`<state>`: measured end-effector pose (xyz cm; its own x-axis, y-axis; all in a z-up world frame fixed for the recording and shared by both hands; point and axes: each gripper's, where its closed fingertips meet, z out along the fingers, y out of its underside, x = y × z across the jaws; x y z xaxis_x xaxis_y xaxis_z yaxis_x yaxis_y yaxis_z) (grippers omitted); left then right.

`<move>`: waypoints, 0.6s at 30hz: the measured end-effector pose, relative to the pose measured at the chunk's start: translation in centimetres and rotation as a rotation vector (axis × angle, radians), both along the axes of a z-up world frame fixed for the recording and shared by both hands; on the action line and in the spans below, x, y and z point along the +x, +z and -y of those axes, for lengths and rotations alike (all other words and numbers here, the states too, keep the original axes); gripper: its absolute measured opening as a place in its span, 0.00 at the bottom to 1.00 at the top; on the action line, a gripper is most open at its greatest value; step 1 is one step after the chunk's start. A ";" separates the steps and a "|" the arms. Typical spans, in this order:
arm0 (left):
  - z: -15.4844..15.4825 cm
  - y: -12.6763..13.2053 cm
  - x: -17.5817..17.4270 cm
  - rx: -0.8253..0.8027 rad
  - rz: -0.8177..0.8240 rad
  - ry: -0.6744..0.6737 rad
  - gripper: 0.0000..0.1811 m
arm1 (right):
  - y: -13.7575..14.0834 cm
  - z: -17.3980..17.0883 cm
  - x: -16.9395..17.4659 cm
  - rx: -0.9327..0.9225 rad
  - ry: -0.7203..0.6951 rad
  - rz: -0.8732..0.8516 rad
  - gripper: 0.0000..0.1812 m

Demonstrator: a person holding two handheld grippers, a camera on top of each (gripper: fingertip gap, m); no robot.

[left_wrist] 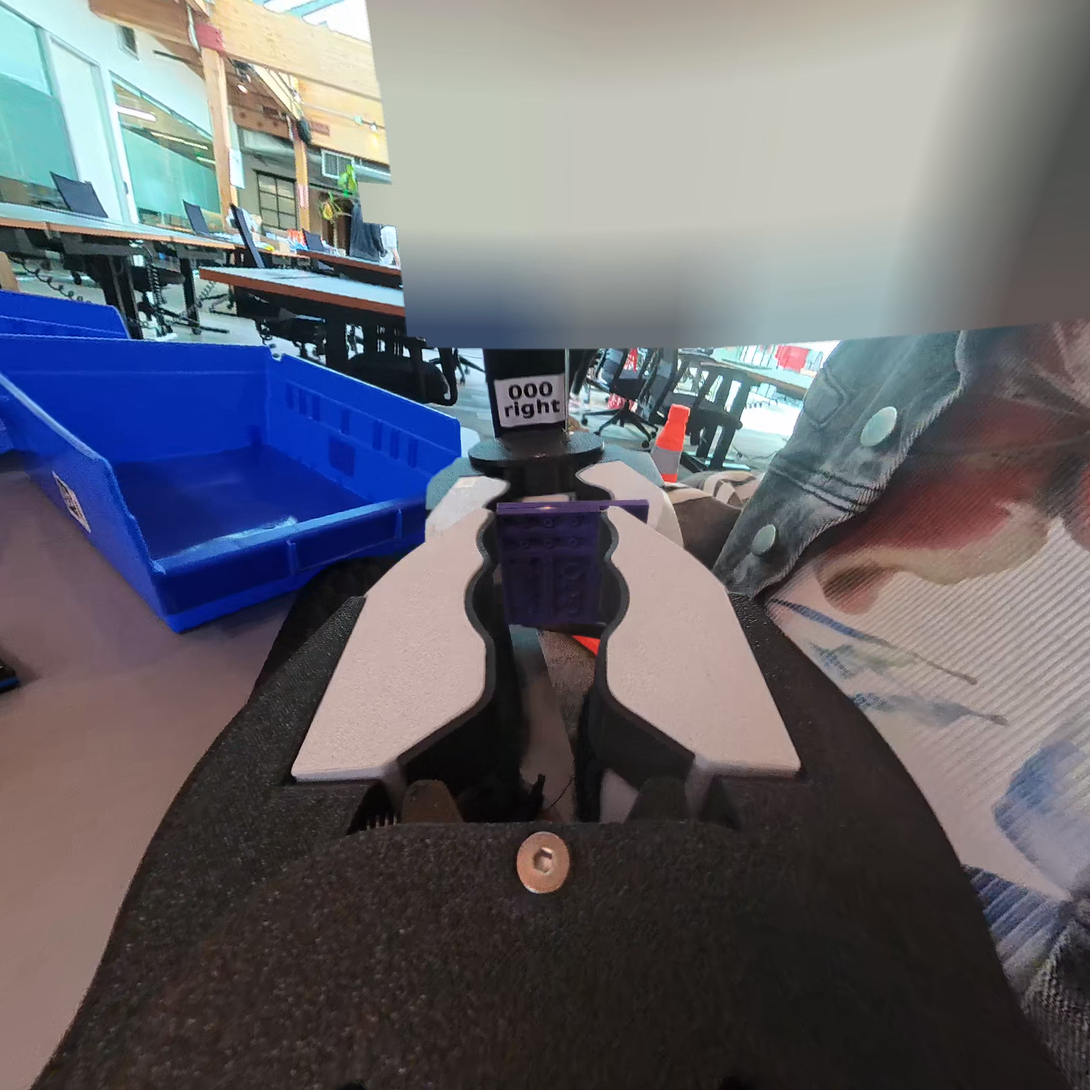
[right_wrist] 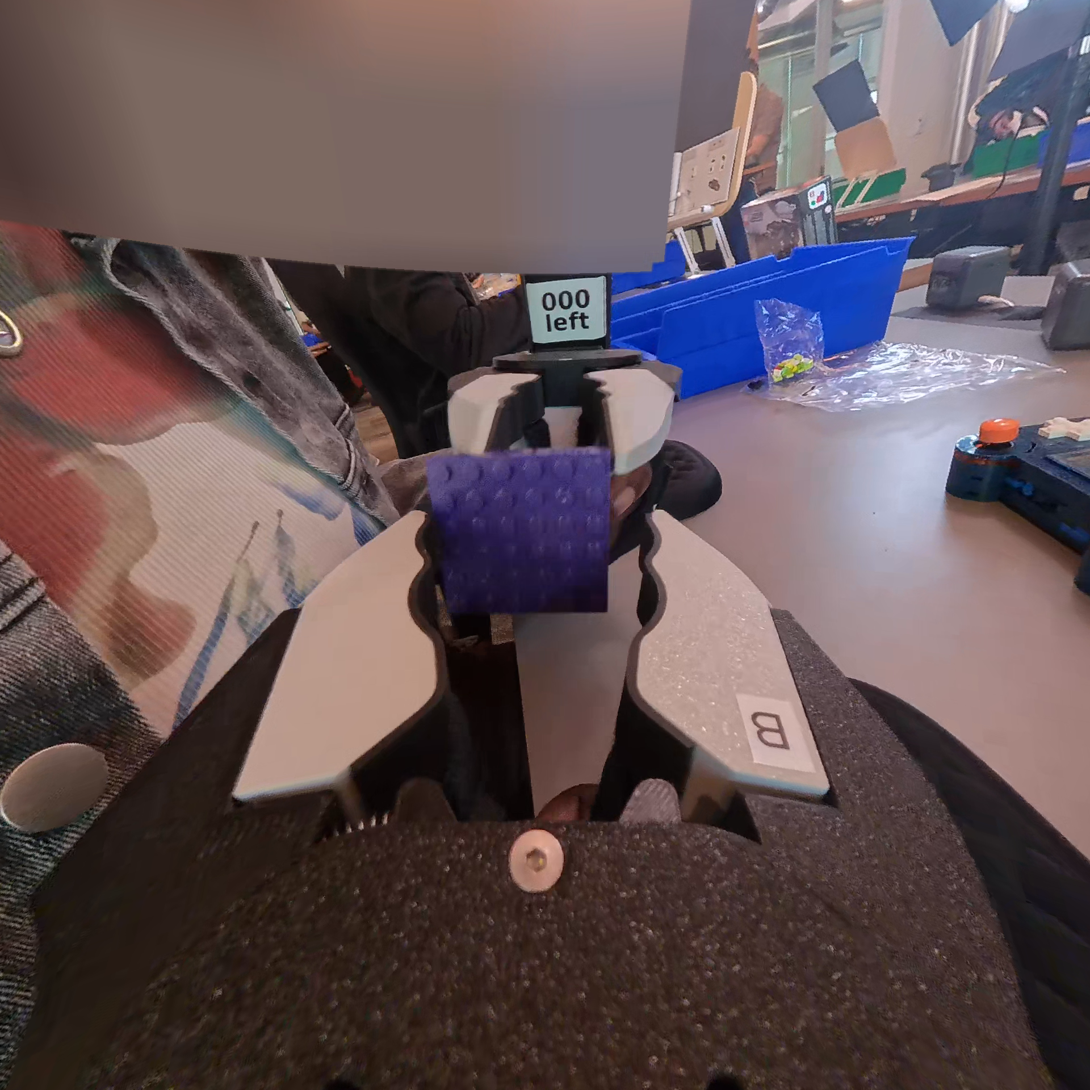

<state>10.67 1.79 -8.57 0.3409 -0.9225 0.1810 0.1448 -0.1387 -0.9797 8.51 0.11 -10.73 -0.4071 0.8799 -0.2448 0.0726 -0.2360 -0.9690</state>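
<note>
Left tongs apparently clenched on the side edges of a purple studded plate, upright above the surface, long axis vertical; right tongs released, spread wider than the plate, tip to tip with the left. Thin purple strip along the plate's top hard to make out

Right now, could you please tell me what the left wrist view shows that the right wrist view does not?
Only the left wrist view: an orange cone and rows of long desks. Only the right wrist view: a clear bag of small green pieces and a dark blue device with an orange button. Both: a purple plate upright between the left claw and right claw, blue bins, and a denim jacket.
</note>
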 end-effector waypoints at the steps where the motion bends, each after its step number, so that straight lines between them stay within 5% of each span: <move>1: 0.0 -0.1 0.1 0.000 -0.007 -0.002 0.17 | 0.0 0.1 0.0 0.014 0.012 0.004 0.36; 7: 0.2 0.1 0.2 0.019 -0.034 -0.014 0.17 | 0.3 0.7 -0.2 0.109 0.022 -0.016 0.31; 15: 0.2 1.2 -0.9 0.026 -0.028 0.045 0.17 | 4.7 -1.8 1.5 -0.097 -0.177 -0.408 0.31; 18: 0.3 1.8 -1.6 0.015 0.041 0.057 0.17 | 3.9 -2.4 1.2 -0.048 -0.192 -0.354 0.31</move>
<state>9.08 1.53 -6.78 0.3857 -0.9046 0.1817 0.1917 -0.1141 -0.9748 9.69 2.52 -6.85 -0.3028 0.9392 -0.1618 -0.3135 -0.2585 -0.9137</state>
